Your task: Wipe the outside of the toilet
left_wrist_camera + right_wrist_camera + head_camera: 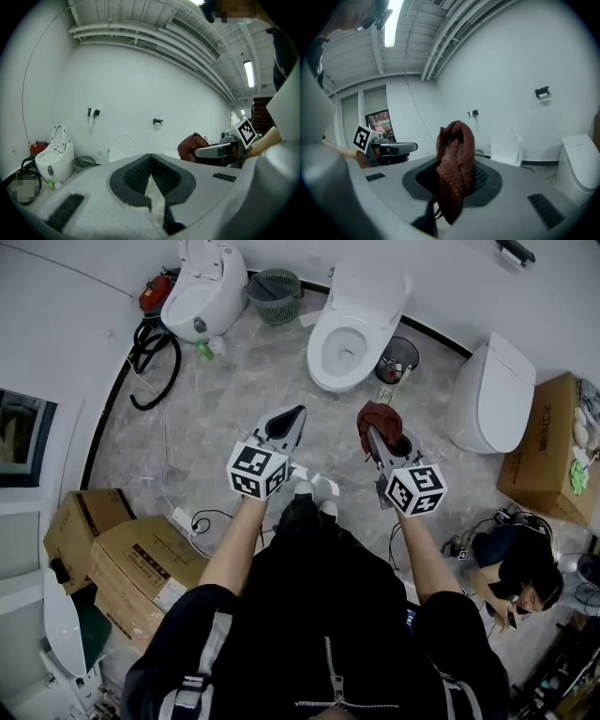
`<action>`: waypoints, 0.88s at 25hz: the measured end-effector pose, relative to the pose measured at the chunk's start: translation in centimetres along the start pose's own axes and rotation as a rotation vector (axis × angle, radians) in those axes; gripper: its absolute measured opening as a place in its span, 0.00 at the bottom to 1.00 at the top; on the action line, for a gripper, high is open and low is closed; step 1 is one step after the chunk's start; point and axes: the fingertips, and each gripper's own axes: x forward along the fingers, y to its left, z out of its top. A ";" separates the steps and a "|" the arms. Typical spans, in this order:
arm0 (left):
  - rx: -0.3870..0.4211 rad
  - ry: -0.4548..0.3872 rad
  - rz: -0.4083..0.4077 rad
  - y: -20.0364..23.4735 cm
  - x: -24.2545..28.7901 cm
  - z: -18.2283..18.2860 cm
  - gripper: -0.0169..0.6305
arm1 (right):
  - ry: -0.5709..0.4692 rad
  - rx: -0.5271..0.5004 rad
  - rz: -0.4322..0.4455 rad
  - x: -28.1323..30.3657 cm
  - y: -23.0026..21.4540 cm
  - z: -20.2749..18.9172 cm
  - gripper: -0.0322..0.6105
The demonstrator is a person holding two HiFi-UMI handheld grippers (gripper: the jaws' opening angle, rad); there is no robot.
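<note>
R tongs pinching a bunched dark red cloth. L tongs pressed together, nothing in them. Both over the floor at frame centre. Target prob. the open toilet, upper centre, well apart from the cloth; wiping not yet begun.

Risks:
- Cloth looks held by a fold only, so it may drag out when rubbed on porcelain.
- Black mesh bin sits just beside the bowl and is easy to knock.

Count: 3 toilets plainly seen, 1 black mesh bin, 1 green basket, 3 cardboard boxes, 1 cloth.

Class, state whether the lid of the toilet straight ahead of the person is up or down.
Up: the lid stands raised behind the exposed bowl.
</note>
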 end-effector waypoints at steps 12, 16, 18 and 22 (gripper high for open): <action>-0.012 0.022 -0.021 3.9 10.3 0.0 0.03 | 0.041 0.015 -0.022 6.5 -8.1 0.8 0.21; -0.002 0.046 -0.010 6.9 14.9 -0.5 0.03 | 0.064 0.006 -0.003 11.3 -11.3 1.8 0.21; -0.010 0.058 0.002 8.3 16.5 -0.8 0.03 | 0.083 0.003 0.013 13.5 -12.4 2.3 0.21; -0.013 0.073 0.023 10.7 19.8 -1.3 0.03 | 0.122 -0.022 0.050 17.7 -14.6 3.4 0.21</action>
